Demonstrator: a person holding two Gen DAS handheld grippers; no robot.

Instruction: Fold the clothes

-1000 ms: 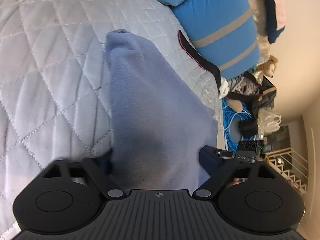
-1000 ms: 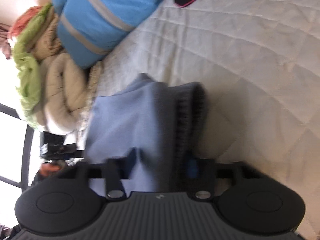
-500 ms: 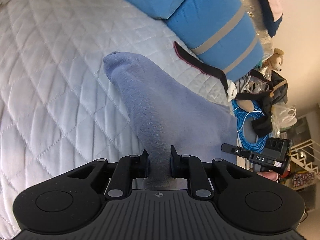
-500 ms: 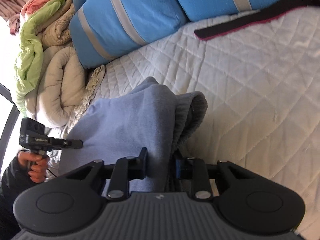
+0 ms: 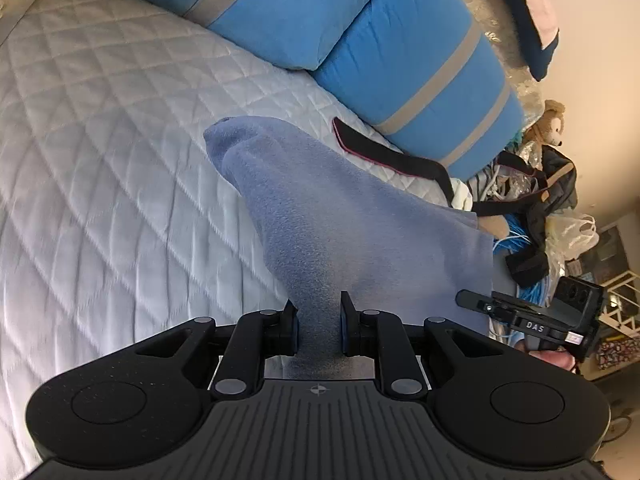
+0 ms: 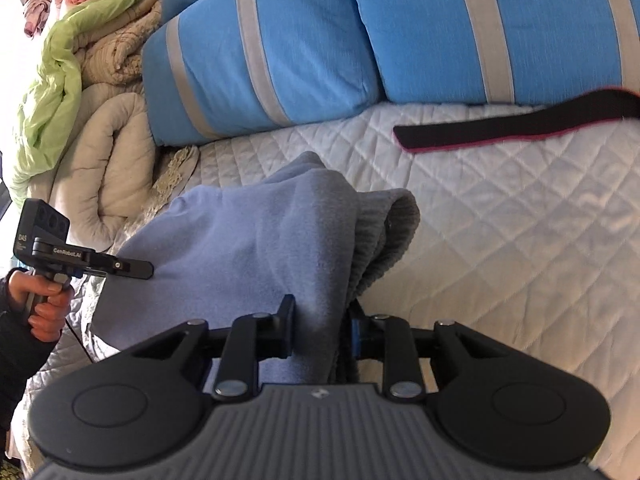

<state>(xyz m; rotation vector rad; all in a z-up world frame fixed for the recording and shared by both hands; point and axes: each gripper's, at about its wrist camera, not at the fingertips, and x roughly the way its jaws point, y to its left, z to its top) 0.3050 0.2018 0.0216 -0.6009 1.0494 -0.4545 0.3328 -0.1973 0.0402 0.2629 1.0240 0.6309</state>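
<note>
Rolled duvets [image 6: 96, 128] far left, left gripper [image 5: 319, 320] clamped on blue sweater [image 5: 340, 216], sweater lifted over quilted bed [image 5: 100, 168], right gripper [image 6: 320, 330] pinching its other edge, striped pillows [image 6: 280, 52] beyond, black strap [image 6: 516, 126] right

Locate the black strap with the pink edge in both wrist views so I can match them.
Left wrist view: the black strap lies right of centre on the quilted bedcover, just below the blue striped pillows and beyond the blue-grey garment.
Right wrist view: the strap lies at upper right on the bedcover, under the pillows.
Shared landmark: the blue striped pillows.
</note>
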